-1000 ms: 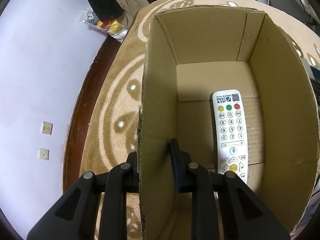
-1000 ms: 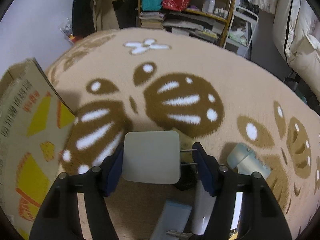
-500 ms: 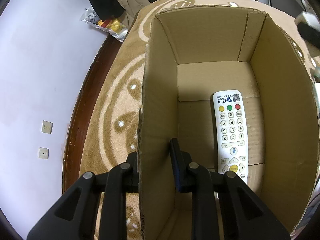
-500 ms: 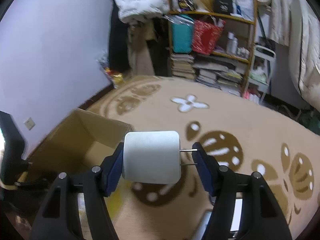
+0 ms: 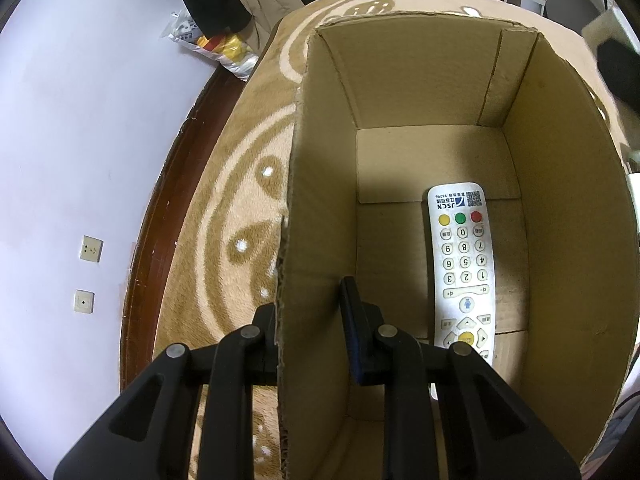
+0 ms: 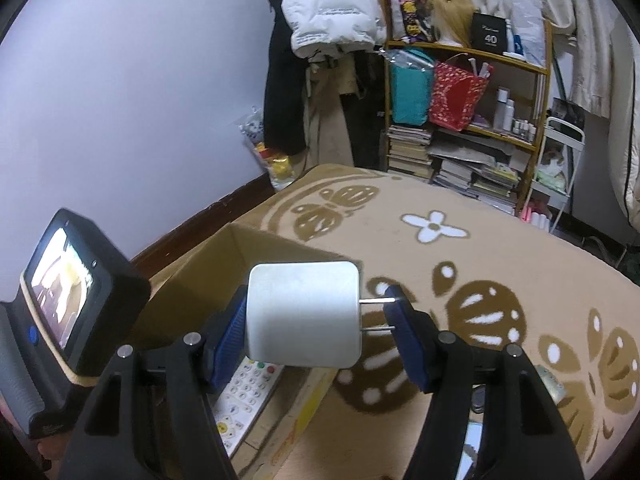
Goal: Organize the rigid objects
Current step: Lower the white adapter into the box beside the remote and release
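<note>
Tan carpet (image 6: 500,248) with brown butterfly patterns covers the floor; an open cardboard box (image 5: 568,208) sits right on it.

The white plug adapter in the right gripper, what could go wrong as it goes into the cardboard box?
1. The plug adapter is clamped lengthwise, its two metal prongs against one pad; it might twist loose.
2. Dropped from above, it could strike the remote control lying in the cardboard box.
3. The left gripper pinches only one wall, so a bump could tip the box.

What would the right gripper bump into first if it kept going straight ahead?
Probably the tan patterned carpet beyond the brown cardboard box. The right gripper, holding a white plug adapter, points past the box, though depth is unclear.
</note>
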Available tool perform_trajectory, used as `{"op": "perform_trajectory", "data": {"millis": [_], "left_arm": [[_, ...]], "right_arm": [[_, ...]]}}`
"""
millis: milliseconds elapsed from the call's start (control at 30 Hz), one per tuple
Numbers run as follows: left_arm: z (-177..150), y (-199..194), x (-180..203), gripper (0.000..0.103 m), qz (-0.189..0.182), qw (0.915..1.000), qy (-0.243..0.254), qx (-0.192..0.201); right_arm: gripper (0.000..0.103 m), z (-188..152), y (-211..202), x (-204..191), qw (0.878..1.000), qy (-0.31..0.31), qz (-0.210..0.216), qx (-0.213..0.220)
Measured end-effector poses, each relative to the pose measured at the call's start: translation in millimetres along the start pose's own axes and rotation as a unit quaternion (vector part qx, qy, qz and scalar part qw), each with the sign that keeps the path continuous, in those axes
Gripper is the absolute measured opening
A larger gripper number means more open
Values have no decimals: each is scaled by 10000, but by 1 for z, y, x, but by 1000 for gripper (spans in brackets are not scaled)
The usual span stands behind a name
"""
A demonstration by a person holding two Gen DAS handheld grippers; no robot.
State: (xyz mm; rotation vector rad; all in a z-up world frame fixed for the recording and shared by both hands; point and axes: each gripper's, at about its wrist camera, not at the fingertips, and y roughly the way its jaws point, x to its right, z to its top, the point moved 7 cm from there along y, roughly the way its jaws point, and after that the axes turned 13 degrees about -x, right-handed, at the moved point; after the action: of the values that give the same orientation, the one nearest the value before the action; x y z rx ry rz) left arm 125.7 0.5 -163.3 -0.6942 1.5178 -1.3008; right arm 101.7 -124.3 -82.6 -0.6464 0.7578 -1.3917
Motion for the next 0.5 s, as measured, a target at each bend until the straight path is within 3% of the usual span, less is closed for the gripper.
{"op": "perform_trajectory", "data": {"millis": [333, 400, 500], "left_arm": [[1, 2, -3, 22, -188, 9998, -89, -53], [1, 2, -2, 22, -191, 9998, -89, -63], [1, 4, 0, 23, -239, 9997, -49, -99]], "right_arm": [[70, -11, 10, -25, 9991, -318, 191, -208], [61, -12, 11, -26, 9990, -343, 210, -203], [61, -12, 11, -25, 9991, -336, 91, -231]]}}
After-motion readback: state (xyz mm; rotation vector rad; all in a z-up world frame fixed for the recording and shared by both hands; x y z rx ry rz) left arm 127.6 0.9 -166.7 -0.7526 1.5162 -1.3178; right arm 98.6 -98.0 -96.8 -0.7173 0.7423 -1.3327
